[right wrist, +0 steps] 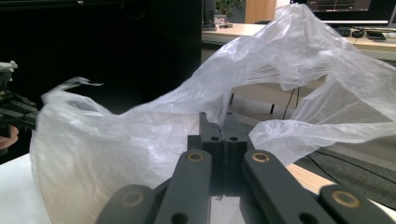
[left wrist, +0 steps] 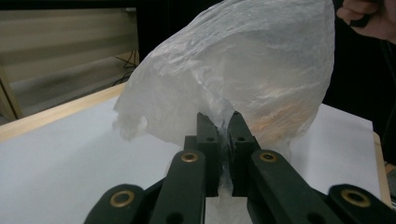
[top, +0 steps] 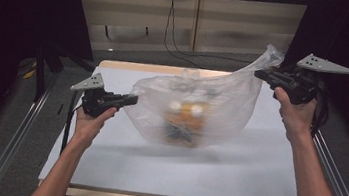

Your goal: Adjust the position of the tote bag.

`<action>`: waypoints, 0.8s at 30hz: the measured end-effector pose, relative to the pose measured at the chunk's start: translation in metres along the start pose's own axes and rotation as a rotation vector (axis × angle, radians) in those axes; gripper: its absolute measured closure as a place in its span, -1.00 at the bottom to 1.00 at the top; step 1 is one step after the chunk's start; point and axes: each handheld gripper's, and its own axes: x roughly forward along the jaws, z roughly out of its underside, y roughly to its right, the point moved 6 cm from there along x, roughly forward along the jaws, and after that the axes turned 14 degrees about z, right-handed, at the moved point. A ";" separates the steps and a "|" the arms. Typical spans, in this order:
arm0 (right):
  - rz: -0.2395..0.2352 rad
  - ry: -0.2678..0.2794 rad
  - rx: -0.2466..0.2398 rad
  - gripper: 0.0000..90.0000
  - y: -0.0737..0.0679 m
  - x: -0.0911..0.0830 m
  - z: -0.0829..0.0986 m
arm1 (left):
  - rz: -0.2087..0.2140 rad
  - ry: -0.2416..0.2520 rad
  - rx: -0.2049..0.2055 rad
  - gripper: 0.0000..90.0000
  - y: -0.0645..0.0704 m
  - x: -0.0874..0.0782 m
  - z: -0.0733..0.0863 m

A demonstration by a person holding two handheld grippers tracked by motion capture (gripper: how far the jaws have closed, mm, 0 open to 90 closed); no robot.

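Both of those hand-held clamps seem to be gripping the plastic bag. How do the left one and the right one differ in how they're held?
The right gripper is held high, beyond the table's far right corner; the left gripper sits lower, over the table's left side. The right gripper pinches a stretched-out upper corner of the plastic bag; the left gripper pinches the bag's lower left edge. Both are shut on the film, and both point inward toward the bag.

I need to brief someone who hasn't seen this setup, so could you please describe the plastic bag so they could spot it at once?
On the white table, between the left gripper and the right gripper, hangs the plastic bag, pinched at each end. It is thin, translucent and crinkled, with a blurred orange thing inside.
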 end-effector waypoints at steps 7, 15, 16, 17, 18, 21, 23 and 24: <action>-0.038 0.021 -0.002 1.00 -0.010 -0.012 -0.004 | 0.008 0.024 0.053 0.95 0.023 -0.009 -0.007; -0.046 0.078 0.000 1.00 -0.013 -0.033 -0.016 | 0.008 0.015 0.108 0.95 0.044 -0.012 -0.009; -0.052 0.090 0.007 1.00 -0.013 -0.037 -0.017 | 0.018 0.010 0.114 0.95 0.048 -0.011 -0.008; -0.056 0.099 0.009 1.00 -0.012 -0.041 -0.017 | 0.018 0.007 0.120 0.96 0.051 -0.012 -0.007; -0.066 0.104 0.013 1.00 -0.013 -0.047 -0.015 | 0.015 -0.006 0.130 0.96 0.053 -0.013 -0.005; -0.074 0.106 0.014 1.00 -0.014 -0.052 -0.009 | 0.003 -0.030 0.134 0.96 0.056 -0.015 0.001; -0.080 0.090 0.010 1.00 -0.017 -0.054 0.001 | 0.008 -0.043 0.133 0.96 0.056 -0.016 0.008; -0.081 0.087 0.005 1.00 -0.018 -0.054 0.005 | 0.006 -0.045 0.129 0.96 0.056 -0.016 0.010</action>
